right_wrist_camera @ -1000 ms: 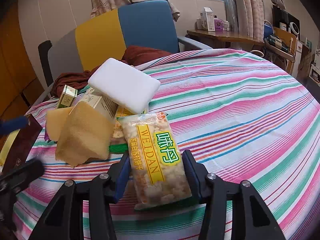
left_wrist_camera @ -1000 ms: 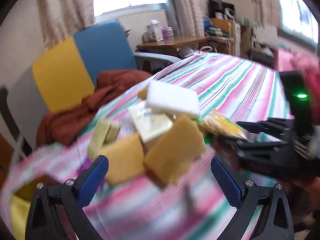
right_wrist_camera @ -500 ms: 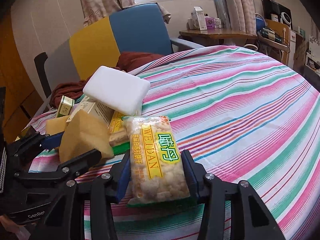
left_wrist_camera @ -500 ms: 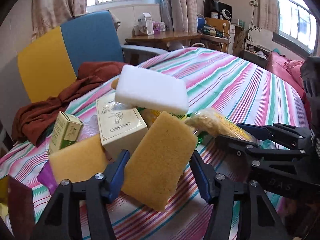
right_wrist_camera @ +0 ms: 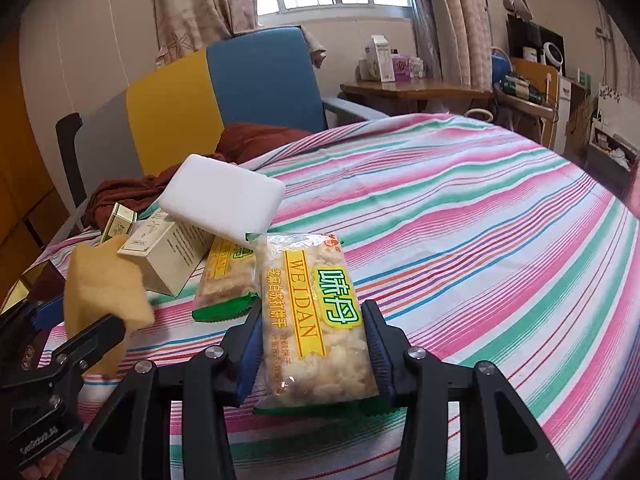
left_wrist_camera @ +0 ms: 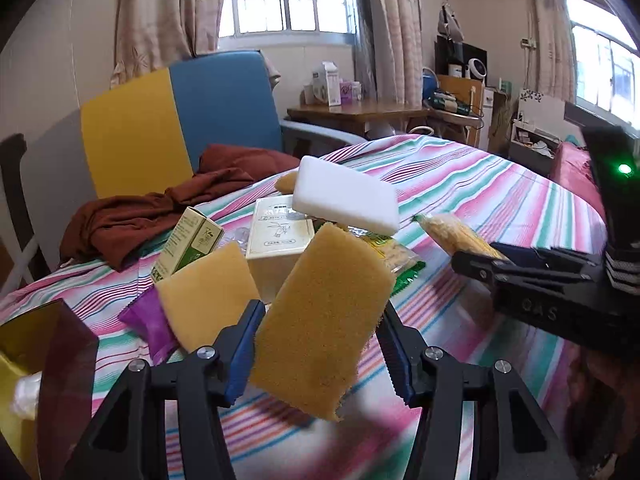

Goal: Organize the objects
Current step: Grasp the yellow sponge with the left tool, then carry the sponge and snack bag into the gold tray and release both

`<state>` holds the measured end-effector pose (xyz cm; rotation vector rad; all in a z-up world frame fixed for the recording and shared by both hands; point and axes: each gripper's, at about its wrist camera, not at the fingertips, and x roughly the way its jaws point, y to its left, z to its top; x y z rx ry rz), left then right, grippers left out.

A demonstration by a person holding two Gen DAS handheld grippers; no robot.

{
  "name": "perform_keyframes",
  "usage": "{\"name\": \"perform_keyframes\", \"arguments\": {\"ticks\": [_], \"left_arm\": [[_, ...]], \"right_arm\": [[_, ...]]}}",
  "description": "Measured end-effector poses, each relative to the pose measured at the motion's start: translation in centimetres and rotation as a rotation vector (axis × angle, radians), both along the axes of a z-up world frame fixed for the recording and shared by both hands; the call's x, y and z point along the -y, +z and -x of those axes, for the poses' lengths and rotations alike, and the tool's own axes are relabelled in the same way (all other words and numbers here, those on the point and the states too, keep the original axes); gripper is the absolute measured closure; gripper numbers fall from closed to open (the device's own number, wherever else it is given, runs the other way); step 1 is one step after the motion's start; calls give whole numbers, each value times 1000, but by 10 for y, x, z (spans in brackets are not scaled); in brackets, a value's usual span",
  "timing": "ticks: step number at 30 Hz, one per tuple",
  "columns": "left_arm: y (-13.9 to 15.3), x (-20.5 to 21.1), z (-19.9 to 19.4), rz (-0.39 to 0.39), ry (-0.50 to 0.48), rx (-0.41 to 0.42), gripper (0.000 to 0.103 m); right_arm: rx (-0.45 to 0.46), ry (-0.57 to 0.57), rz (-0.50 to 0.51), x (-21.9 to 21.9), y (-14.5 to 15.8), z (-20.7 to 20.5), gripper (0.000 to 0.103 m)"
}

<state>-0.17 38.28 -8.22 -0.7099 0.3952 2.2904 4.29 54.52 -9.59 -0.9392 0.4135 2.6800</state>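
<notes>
Rough porous sponge (left_wrist_camera: 320,316), glossy plastic packet (right_wrist_camera: 316,316)

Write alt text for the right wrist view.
The right hand-held gripper clamps a cracker packet above a striped tablecloth. At left, the left hand-held gripper holds a yellow sponge near a white sponge, boxes and another packet.

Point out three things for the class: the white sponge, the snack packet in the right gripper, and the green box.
white sponge (left_wrist_camera: 346,200), left wrist view, middle of its top face.
snack packet (right_wrist_camera: 316,316), right wrist view, on its yellow label.
green box (left_wrist_camera: 188,244), left wrist view, on its front face.
</notes>
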Motion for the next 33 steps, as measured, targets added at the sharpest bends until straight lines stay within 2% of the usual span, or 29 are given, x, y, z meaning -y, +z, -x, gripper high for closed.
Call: {"name": "perform_keyframes", "arguments": {"ticks": [5, 11, 16, 20, 24, 27, 33], "left_arm": [[4, 20, -22, -27, 1, -35, 46], [3, 47, -44, -63, 0, -37, 46], [3, 55, -62, -68, -24, -57, 46], [9, 65, -67, -88, -29, -18, 46], [27, 91, -71, -150, -16, -5, 46], [47, 114, -70, -212, 3, 9, 46], [75, 156, -56, -272, 48, 21, 45]], "right_arm": [[-39, 1, -39, 11, 9, -9, 56], [-64, -33, -20, 16, 8, -22, 56], [-48, -36, -13, 32, 5, -35, 56], [-17, 16, 9, 51, -2, -41, 56], [-23, 32, 41, 65, 2, -46, 56], [-54, 58, 59, 79, 18, -46, 56], [-110, 160, 78, 127, 50, -36, 56]]}}
